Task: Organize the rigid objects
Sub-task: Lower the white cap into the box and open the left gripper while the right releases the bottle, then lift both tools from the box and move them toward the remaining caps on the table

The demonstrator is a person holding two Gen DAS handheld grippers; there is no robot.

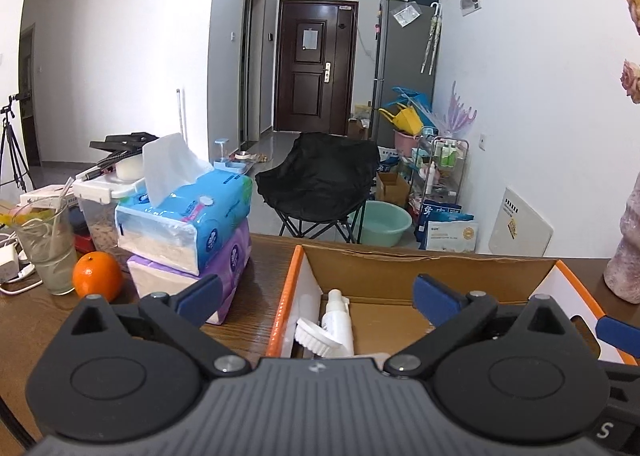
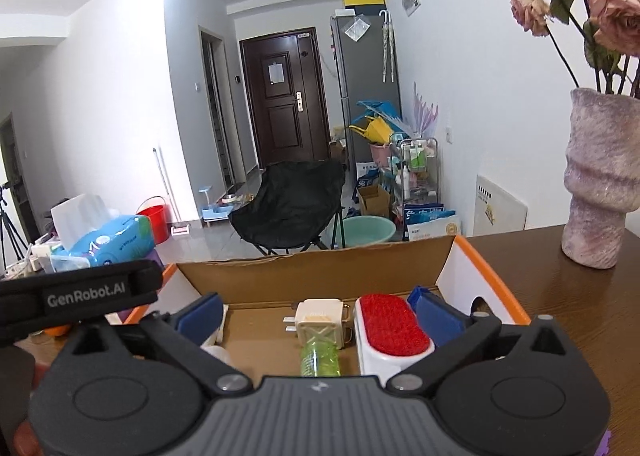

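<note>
An open cardboard box with an orange rim (image 1: pixel 286 296) (image 2: pixel 486 260) sits on the wooden table. In the left wrist view a white tube with a ribbed cap (image 1: pixel 334 330) lies inside at its left end. My left gripper (image 1: pixel 316 296) is open and empty above the box's left part. In the right wrist view the box holds a cream plug adapter (image 2: pixel 320 322), a green bottle (image 2: pixel 320 360) and a white brush with a red pad (image 2: pixel 392 326). My right gripper (image 2: pixel 320 314) is open and empty over them.
Two stacked tissue packs (image 1: pixel 188 228), an orange (image 1: pixel 97 275) and a glass with a straw (image 1: pixel 46 248) stand left of the box. A pink vase with dried roses (image 2: pixel 600 180) stands to the right. A black folding chair (image 1: pixel 320 180) is beyond the table.
</note>
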